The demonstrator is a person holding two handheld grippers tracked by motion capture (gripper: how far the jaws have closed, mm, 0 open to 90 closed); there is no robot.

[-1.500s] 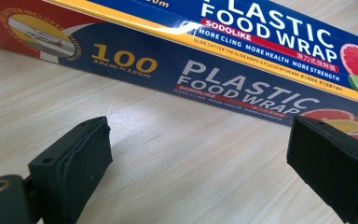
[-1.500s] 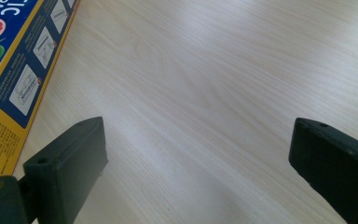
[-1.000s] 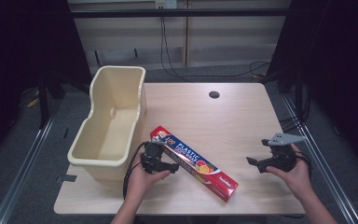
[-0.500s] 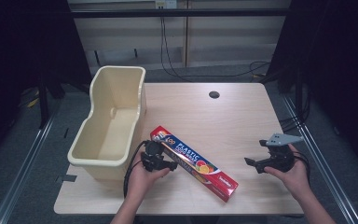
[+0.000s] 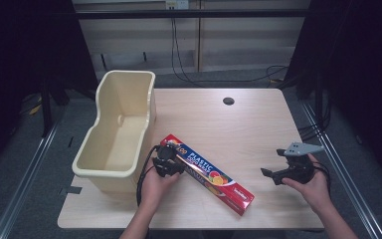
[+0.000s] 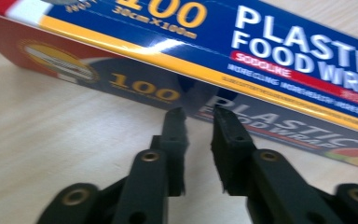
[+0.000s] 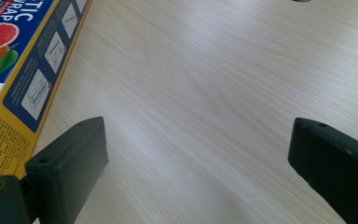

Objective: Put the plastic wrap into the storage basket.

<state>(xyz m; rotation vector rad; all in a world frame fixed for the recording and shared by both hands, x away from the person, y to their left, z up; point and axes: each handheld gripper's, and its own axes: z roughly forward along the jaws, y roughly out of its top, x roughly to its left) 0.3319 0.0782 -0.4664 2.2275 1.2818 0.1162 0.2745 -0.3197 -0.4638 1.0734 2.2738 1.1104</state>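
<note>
Box (image 6: 279, 51) showing glossy printed cardboard; table (image 7: 205, 93) showing matt pale woodgrain; bin (image 5: 114, 144) looking smooth cream plastic; jaws looking matt black.

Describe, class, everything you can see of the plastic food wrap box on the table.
The plastic food wrap box is a long, slim carton that looks like printed cardboard, blue on top with a yellow stripe, red ends, white lettering and a picture of citrus fruit. It lies flat and closed on the wooden table, slanting from beside the cream bin toward the near edge. The left gripper points at its side near the upper end, jaws nearly shut with a narrow gap, tips just short of the carton.
</note>
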